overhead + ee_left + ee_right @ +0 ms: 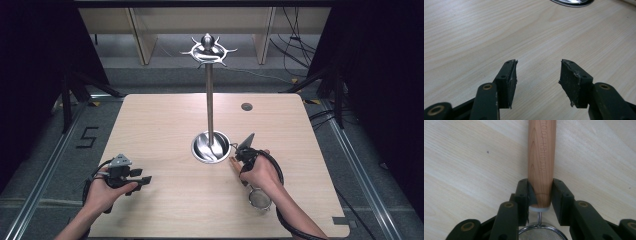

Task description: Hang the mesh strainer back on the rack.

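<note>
Right gripper view: the right gripper [540,195] has its fingers clamped on the strainer's wooden handle [541,160]; the left gripper [538,75] fingers gape above the bench [474,37].

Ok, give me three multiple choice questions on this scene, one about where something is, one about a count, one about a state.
1. Where does the tall metal hook stand with the round shiny base sit?
A. Near the middle of the light wooden table
B. At the table's left edge
C. On the floor

2. How many claws are on or over the table?
A. One
B. Two
C. Three

3. What is the right claw doing?
A. Open over bare wood
B. Shut on the wooden handle of the small mesh strainer
C. Shut on the stand's pole

Answers:
1. A, the high view shows the base near the table's centre.
2. B, the left claw and the right claw, one in each hand.
3. B, the right gripper view shows its jaws pressed to both sides of the handle, while the left claw's jaws stand apart.
</note>
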`<state>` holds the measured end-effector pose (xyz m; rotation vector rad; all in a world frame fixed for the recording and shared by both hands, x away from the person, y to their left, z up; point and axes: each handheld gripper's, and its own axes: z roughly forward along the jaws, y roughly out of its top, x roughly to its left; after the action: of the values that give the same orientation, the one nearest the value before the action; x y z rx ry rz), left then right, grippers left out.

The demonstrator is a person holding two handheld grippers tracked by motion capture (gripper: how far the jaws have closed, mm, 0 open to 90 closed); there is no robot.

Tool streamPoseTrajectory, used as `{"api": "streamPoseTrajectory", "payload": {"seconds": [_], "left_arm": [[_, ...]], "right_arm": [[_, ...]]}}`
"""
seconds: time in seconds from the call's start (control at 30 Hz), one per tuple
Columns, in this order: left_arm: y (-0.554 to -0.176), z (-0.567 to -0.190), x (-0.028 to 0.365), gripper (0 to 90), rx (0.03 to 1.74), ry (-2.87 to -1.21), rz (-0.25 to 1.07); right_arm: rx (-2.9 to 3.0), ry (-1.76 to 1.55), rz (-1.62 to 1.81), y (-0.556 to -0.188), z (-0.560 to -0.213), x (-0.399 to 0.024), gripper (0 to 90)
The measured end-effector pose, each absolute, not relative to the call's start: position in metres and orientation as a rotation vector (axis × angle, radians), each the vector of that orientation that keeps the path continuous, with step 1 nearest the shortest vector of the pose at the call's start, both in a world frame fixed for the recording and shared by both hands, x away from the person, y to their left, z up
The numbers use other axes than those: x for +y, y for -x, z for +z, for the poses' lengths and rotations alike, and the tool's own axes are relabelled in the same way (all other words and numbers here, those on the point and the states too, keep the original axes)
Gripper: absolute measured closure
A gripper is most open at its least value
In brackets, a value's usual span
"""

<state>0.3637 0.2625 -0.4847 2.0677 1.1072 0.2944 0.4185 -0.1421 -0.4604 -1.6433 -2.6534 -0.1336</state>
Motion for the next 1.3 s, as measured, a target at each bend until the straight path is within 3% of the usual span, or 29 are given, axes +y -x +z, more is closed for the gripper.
{"api": "streamPoseTrajectory", "payload": {"seconds": [1.3], "left_arm": [[-0.364, -0.486, 0.263, 46.0, 1.125, -2.059, 0.312]], "right_arm": [[-2.816, 1.54, -0.976, -0.38, -0.427, -0.205, 69.2]]}}
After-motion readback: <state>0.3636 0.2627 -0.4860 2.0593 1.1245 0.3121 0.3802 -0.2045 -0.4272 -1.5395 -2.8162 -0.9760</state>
